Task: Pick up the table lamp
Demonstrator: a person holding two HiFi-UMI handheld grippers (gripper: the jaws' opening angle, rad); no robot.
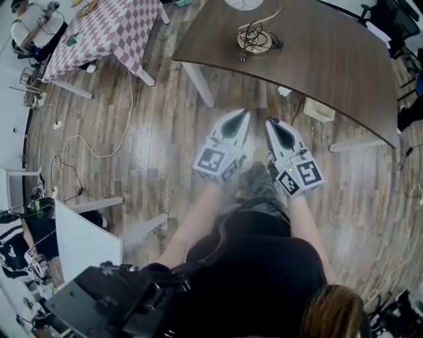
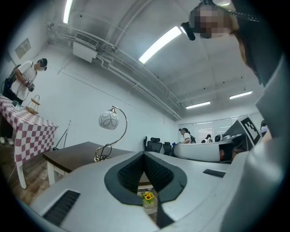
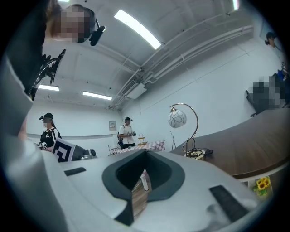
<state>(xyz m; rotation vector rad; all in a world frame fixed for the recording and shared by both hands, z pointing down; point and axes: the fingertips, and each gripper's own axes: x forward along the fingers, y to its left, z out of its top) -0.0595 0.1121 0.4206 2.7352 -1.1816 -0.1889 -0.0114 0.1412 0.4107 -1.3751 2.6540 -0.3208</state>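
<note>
The table lamp has a brass round base [image 1: 254,41] with a coiled cord, a curved brass arm and a white patterned globe [image 1: 243,3]. It stands on the dark brown curved table [image 1: 330,59], at the top of the head view. My left gripper [image 1: 241,115] and right gripper [image 1: 272,123] are side by side over the wooden floor, short of the table's near edge, both shut and empty. The left gripper view shows the lamp [image 2: 108,120] ahead to the left of the shut gripper [image 2: 144,154]. In the right gripper view the lamp [image 3: 177,119] stands ahead to the right of the gripper [image 3: 146,152].
A table with a red-checked cloth [image 1: 112,30] stands at the far left, with a person [image 2: 20,81] beside it. White cables [image 1: 99,152] trail across the floor. A white box [image 1: 319,109] lies under the brown table. A white panel [image 1: 86,241] stands at my near left.
</note>
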